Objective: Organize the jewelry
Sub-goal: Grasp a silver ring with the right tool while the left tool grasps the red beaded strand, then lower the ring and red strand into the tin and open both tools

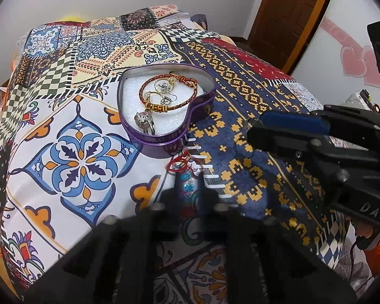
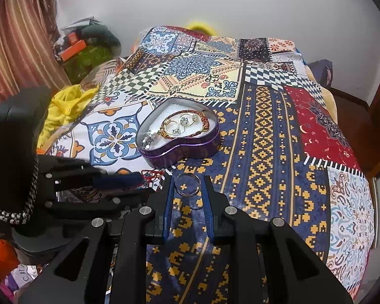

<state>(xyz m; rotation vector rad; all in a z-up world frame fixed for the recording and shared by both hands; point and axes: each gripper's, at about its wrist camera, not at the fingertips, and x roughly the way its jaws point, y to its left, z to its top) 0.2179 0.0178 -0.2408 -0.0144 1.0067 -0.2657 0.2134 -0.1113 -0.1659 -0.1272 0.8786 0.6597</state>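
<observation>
A purple heart-shaped tin (image 1: 205,102) (image 2: 210,136) sits on the patterned bedspread. It holds a red-and-gold braided bracelet (image 1: 145,86) (image 2: 205,124), gold hoops, small silver pieces and a silver ring (image 1: 144,121). A red thread bracelet (image 1: 178,164) (image 2: 152,173) lies just in front of the tin. My left gripper (image 1: 188,177) (image 2: 144,179) is just behind it, fingers slightly apart. My right gripper (image 2: 187,186) (image 1: 253,124) is open around a clear silver-rimmed ring (image 2: 187,185) lying on the blue cloth.
The bedspread (image 2: 266,139) covers the whole bed. A yellow cloth (image 2: 65,106) lies at the left edge. Orange boxes and clutter (image 2: 76,45) stand by the striped curtain. A wooden door (image 1: 286,12) is beyond the bed's far right.
</observation>
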